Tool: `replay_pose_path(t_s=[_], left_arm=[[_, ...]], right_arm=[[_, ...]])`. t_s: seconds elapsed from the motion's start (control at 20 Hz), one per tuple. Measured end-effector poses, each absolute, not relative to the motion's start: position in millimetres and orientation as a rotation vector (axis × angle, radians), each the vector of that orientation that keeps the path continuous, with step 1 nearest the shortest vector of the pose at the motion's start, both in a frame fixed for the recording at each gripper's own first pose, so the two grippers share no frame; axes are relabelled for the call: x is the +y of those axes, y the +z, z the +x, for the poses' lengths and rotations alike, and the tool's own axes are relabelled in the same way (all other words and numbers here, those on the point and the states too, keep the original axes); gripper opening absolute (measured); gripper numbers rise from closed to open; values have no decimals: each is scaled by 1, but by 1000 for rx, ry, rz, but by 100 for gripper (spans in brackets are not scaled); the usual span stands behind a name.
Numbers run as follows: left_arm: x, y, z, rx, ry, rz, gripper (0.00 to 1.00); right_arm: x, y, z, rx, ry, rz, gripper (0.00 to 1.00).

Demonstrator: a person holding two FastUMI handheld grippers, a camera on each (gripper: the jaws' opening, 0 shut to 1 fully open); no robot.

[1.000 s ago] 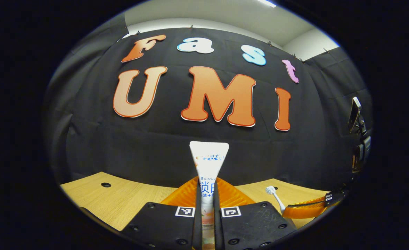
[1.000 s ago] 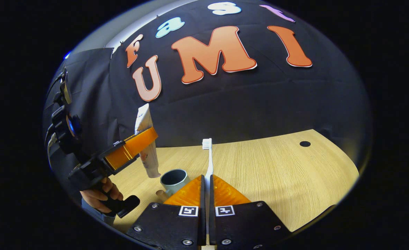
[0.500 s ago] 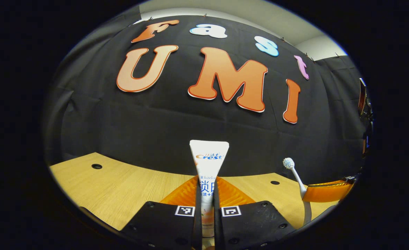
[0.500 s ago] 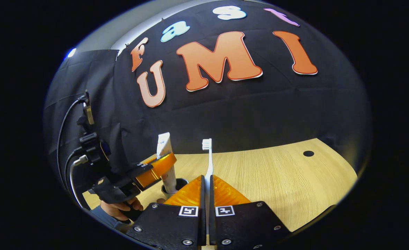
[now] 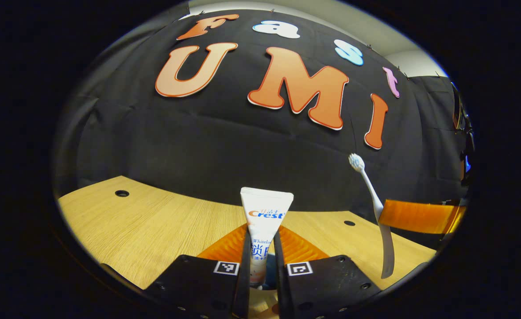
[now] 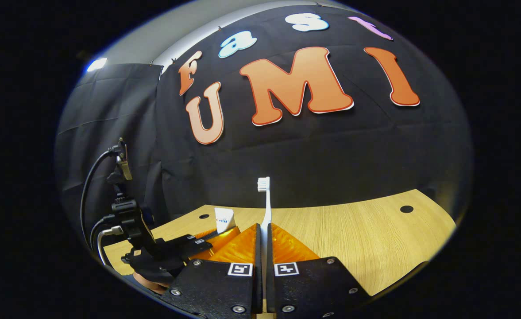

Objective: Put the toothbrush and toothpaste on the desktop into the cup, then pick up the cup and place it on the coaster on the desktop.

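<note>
The white toothpaste tube (image 5: 265,212) stands upright between the orange fingers of my left gripper (image 5: 261,231). The jaws are slightly parted, with narrow gaps on both sides of the tube. Its lower end hangs over a blue-grey bit of the cup (image 5: 268,283) far down between the fingers. My right gripper (image 6: 263,227) is shut on the white toothbrush (image 6: 266,204), bristles up. In the left gripper view the toothbrush (image 5: 371,199) stands high at the right, held by an orange finger (image 5: 419,216). The right gripper view shows the tube's top (image 6: 224,219) above the left gripper (image 6: 185,246) at the lower left.
The light wooden desktop (image 6: 366,239) runs to the right, with round cable holes (image 6: 406,208) near the back and another hole (image 5: 121,193) on the left side. A hand (image 6: 152,283) holds the left gripper's handle. Black cloth closes the back.
The left gripper came down over the cup and its jaws parted a little; the tube slid lower between them. The right gripper rose with the toothbrush.
</note>
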State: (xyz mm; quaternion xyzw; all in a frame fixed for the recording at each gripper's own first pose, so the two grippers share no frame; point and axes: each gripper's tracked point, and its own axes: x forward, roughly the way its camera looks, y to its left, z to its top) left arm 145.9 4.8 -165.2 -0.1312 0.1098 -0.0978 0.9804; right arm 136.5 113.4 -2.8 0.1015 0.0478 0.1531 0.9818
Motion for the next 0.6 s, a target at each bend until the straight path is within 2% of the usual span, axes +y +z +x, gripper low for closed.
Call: replay_pose_path(t_s=[0.25, 0.3, 0.35, 0.4, 0.5, 0.6], left_arm=[[6, -176, 126, 269, -208, -270, 36], [7, -169, 122, 246, -213, -272, 46], [9, -162, 119, 228, -218, -272, 53], [11, -158, 117, 215, -221, -268, 69], [19, -153, 109, 199, -208, -263, 84], [31, -146, 98, 177, -188, -271, 93]], right_arm=[[125, -2, 144, 84, 322, 221, 4], [125, -1, 146, 80, 317, 224, 4], [126, 0, 147, 76, 321, 225, 4], [126, 3, 149, 66, 318, 229, 4], [129, 8, 152, 45, 323, 241, 4], [133, 12, 157, 22, 328, 248, 4]])
